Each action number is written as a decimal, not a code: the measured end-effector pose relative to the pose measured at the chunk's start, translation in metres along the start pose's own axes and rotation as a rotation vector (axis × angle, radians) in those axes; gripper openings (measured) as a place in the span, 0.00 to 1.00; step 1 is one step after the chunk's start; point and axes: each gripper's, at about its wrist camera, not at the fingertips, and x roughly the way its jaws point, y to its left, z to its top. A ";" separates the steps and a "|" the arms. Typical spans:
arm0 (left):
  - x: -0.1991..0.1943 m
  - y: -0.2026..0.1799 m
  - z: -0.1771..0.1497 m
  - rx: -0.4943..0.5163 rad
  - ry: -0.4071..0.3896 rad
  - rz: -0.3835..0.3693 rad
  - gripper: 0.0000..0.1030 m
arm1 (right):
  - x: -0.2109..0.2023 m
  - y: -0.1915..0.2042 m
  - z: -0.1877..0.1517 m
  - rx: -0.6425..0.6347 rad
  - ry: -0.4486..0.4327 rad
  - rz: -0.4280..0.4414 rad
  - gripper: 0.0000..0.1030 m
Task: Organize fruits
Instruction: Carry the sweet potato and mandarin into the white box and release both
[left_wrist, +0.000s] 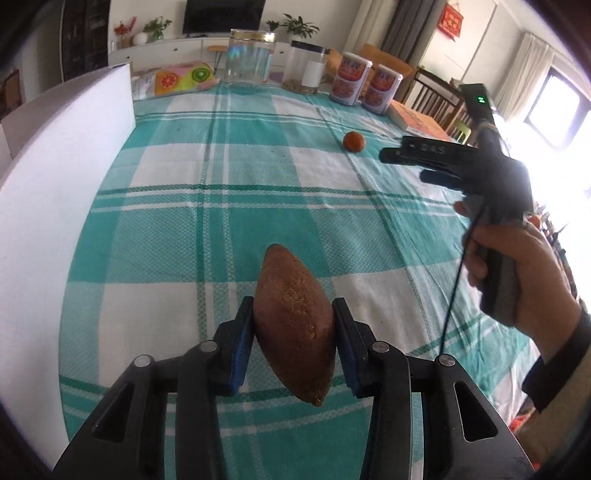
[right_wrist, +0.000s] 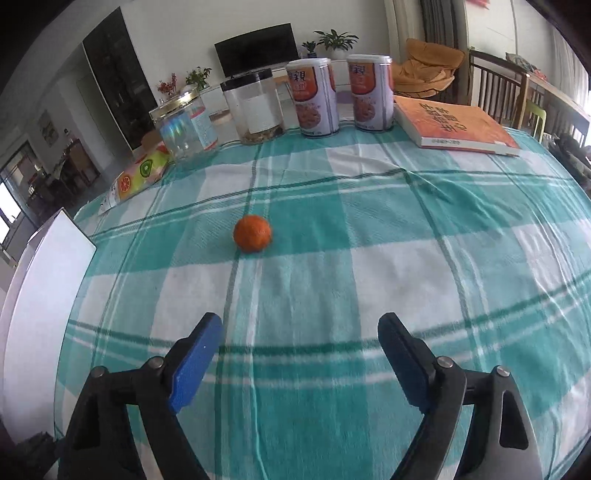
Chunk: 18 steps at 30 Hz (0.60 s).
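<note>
My left gripper (left_wrist: 293, 334) is shut on a long brown spindle-shaped fruit (left_wrist: 293, 325) and holds it above the checked tablecloth. A small orange (left_wrist: 354, 141) lies on the cloth farther off to the right. In the right wrist view the orange (right_wrist: 253, 233) lies ahead, slightly left. My right gripper (right_wrist: 299, 354) is open and empty, well short of the orange. It also shows in the left wrist view (left_wrist: 410, 162), held by a hand, just right of the orange.
A white box (left_wrist: 62, 177) stands along the left; it also shows at the left edge of the right wrist view (right_wrist: 44, 280). At the back stand a glass jar (right_wrist: 184, 127), a plastic jar (right_wrist: 255, 110), two cans (right_wrist: 317, 98), a book (right_wrist: 458, 125) and a fruit-print pack (right_wrist: 142, 173).
</note>
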 end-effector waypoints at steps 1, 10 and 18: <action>-0.009 0.002 -0.001 -0.011 -0.005 -0.010 0.41 | 0.012 0.006 0.010 -0.001 0.006 0.011 0.75; -0.067 0.016 -0.004 -0.091 -0.049 -0.121 0.41 | 0.025 0.037 0.021 -0.049 -0.010 0.045 0.29; -0.154 0.028 -0.001 -0.149 -0.114 -0.301 0.41 | -0.070 0.134 -0.039 -0.120 0.041 0.360 0.29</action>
